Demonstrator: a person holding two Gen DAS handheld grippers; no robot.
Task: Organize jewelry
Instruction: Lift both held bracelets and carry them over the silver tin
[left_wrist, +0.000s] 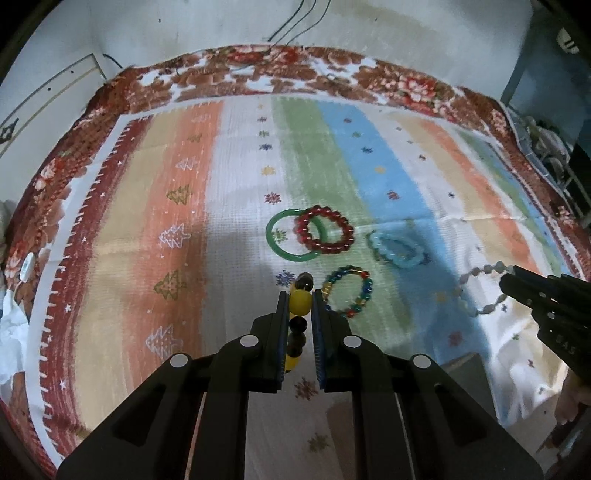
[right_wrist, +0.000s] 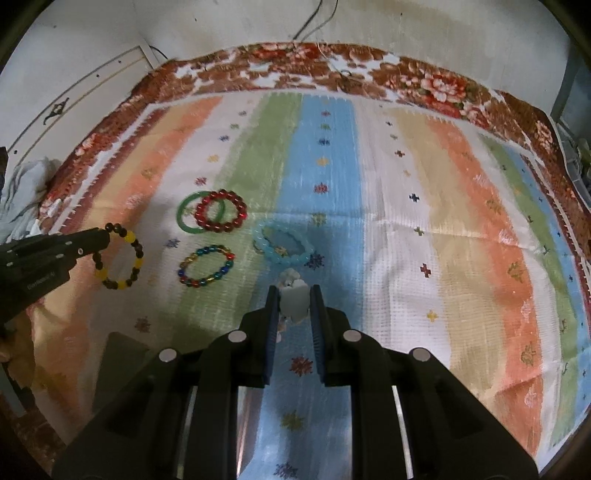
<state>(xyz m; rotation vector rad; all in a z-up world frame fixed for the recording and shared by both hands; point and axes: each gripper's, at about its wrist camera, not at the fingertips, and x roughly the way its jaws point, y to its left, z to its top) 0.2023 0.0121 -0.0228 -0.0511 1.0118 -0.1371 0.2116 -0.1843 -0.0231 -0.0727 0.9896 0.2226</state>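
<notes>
Small pale lettering on each gripper's side is too blurred to read. The left gripper (left_wrist: 300, 301) pinches a yellow-and-black bead bracelet (left_wrist: 299, 301); only the right view shows its full loop. The right gripper (right_wrist: 294, 295) clamps a white bead bracelet (right_wrist: 294, 297), whose loop shows only from the left. On the striped cloth (left_wrist: 236, 221) lie a green bangle (left_wrist: 280, 243) overlapped by a red bracelet (left_wrist: 325, 234), a multicolored one (left_wrist: 347, 291), and a light-blue one (left_wrist: 395, 251).

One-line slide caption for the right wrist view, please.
Right tool grips a white bead bracelet; left tool holds a yellow-and-black one.
</notes>
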